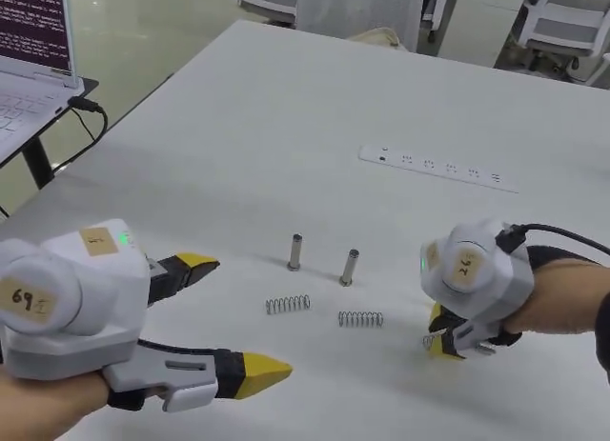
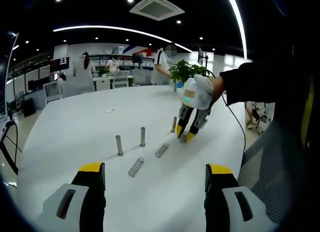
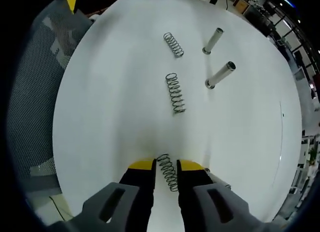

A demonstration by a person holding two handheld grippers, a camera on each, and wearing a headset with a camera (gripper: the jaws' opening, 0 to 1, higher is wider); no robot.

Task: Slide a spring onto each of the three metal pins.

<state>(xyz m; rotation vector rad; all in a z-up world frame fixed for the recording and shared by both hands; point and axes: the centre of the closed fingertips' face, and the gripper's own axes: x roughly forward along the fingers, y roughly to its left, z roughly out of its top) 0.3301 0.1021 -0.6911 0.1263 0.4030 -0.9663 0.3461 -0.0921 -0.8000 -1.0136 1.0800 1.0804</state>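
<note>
Two upright metal pins (image 1: 295, 251) (image 1: 350, 267) stand mid-table, and a third pin (image 2: 173, 124) shows just behind the right gripper in the left gripper view. Two loose springs (image 1: 288, 304) (image 1: 360, 318) lie flat in front of the pins. My right gripper (image 1: 448, 341) is low over the table at the right, shut on a third spring (image 3: 167, 173) held between its yellow tips. My left gripper (image 1: 229, 317) hovers at the near left, open, with nothing between its jaws. Both loose springs (image 3: 175, 93) (image 3: 173, 44) lie ahead of the right gripper.
A white power strip (image 1: 438, 167) lies on the white table (image 1: 286, 108) beyond the pins. An open laptop (image 1: 33, 41) sits on a stand at the far left with a cable hanging. Office chairs (image 1: 562, 22) stand behind the table.
</note>
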